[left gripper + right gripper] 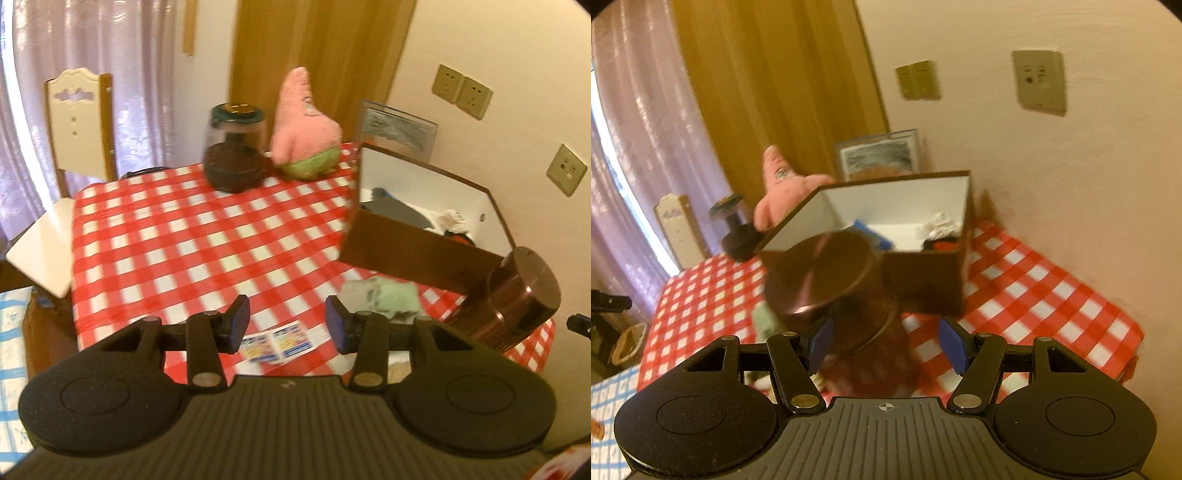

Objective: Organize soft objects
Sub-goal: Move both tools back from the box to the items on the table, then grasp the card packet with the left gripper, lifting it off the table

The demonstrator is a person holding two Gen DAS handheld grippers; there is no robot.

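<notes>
**On the checked table: 2 grippers, a box and soft toys**

Across a table (192,236) covered in a red and white checked cloth, both grippers hover with nothing in their grasp. The left gripper (288,325) has its 2 blue-padded fingers (236,323) spread apart over the near edge, above a small printed leaflet (280,341) lying flat on the cloth. Just to its right, a pale green and grey soft toy (380,297) lies on the table, beside the near wall of a brown box (413,254) with a white inside. That box stands against the wall on the right and holds a few blurred items, among them something dark and something white.

At the far edge, a pink star-shaped plush (303,125) with green shorts stands upright, just beside a glass jar (234,147) partly filled with something dark.

The right gripper (886,341) also has its fingers wide apart. A brown round container (827,273) with a flat lid stands between them and slightly ahead; motion blur hides whether either pad touches it. Behind it sits the same box.
</notes>
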